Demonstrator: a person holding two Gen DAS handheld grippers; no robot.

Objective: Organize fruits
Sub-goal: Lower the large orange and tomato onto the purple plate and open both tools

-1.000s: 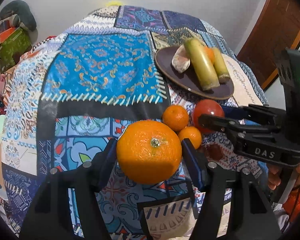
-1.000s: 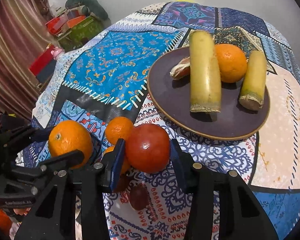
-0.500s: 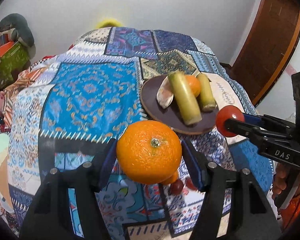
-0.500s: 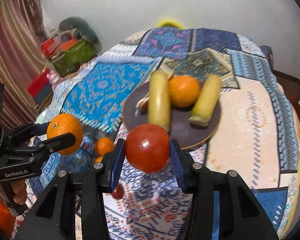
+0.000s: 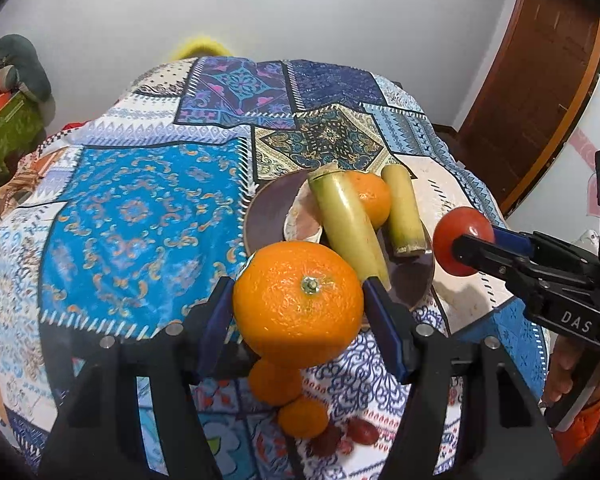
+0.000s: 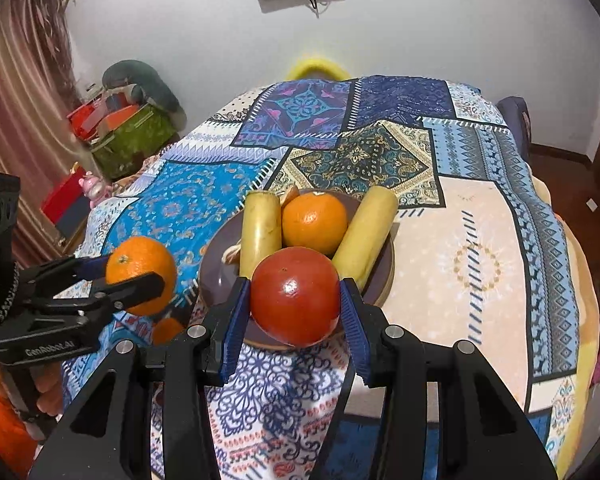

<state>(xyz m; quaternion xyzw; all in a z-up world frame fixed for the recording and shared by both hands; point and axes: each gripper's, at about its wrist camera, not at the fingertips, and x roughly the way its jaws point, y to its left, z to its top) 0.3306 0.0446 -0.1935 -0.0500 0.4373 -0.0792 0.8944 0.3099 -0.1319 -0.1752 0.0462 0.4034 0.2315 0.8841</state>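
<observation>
The left gripper [image 5: 298, 306] is clamped on a large round orange with a green stem button [image 5: 298, 304], its blue-padded fingers [image 5: 384, 332] pressing each side of the fruit, which hangs in the air in front of the dark brown round plate [image 5: 260, 216]. The right gripper [image 6: 295, 302] is clamped the same way on a glossy red tomato-like fruit [image 6: 295, 300], held up just over the near rim of that plate [image 6: 216, 276].

The plate sits on a patchwork cloth of blue, white and cream panels [image 5: 140, 216] that covers the table. On it lie two pale yellow-green cut stalk pieces [image 6: 260, 232], side by side with a smaller orange [image 6: 314, 222] wedged between them, and a pale peeled scrap [image 5: 302, 220] at the left edge.

Below the left gripper, down on the cloth, two small oranges [image 5: 274, 382] sit touching each other, and just beside them lie a few dark red, date-like fruits [image 5: 362, 430].

From the left camera the right gripper shows at the right side, the red fruit between its black fingers, and a hand [image 5: 562, 374] wraps its handle.
</observation>
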